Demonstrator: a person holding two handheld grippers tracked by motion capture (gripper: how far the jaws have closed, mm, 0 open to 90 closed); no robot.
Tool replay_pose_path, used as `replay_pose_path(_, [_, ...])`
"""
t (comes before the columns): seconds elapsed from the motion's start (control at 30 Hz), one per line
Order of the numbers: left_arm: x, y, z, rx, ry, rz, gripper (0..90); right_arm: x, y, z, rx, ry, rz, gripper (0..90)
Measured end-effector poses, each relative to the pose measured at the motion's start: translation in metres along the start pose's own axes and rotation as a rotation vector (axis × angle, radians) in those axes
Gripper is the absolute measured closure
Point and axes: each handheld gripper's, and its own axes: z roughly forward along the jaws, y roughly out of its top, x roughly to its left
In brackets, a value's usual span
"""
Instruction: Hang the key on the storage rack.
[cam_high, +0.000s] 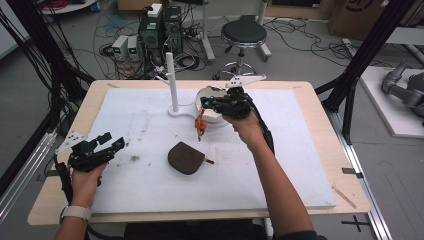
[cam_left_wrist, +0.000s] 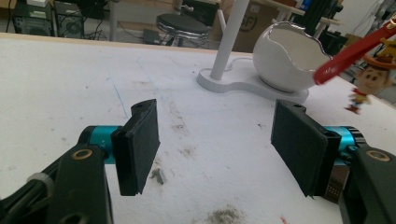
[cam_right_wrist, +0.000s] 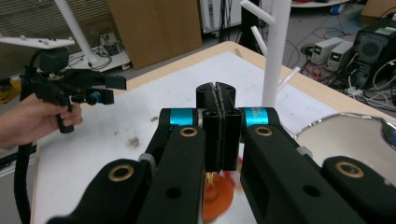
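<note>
Right gripper (cam_high: 205, 104) raised above the middle of the far half of the white foam board (cam_high: 300, 175), just in front of the white egg-shaped bowl (cam_high: 214, 115). Jaws pressed flat together in the right gripper view (cam_right_wrist: 218, 100), no gap between the pads. Dangling beneath it, clear of the board, a small cowboy toy figure (cam_high: 200, 126), a blurred orange patch under the jaws (cam_right_wrist: 217, 198). From the left gripper view, figure (cam_left_wrist: 366, 84) hanging on a red strap (cam_left_wrist: 348, 53) that runs up and out of frame; probably the strap pinched between the pads, though the pinch itself hidden.

Left gripper (cam_high: 112, 141) low over the near left of the board, well apart from the figure. Jaws spread wide (cam_left_wrist: 217, 144), nothing between them but stained board. Seen across the table too (cam_right_wrist: 109, 88), gripped in a hand.

White peg stand (cam_high: 172, 80) upright just beside the bowl, both sharing one base. Brown pouch (cam_high: 186, 157) flat on the board, between the two grippers.
</note>
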Motion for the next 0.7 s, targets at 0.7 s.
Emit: replay_pose_path(0.7, [0.012,-0.003,-0.003,-0.019,0.027,-0.034,32.2,-0.017,0.070,0.039,-0.063,0.088,-0.016,90.0])
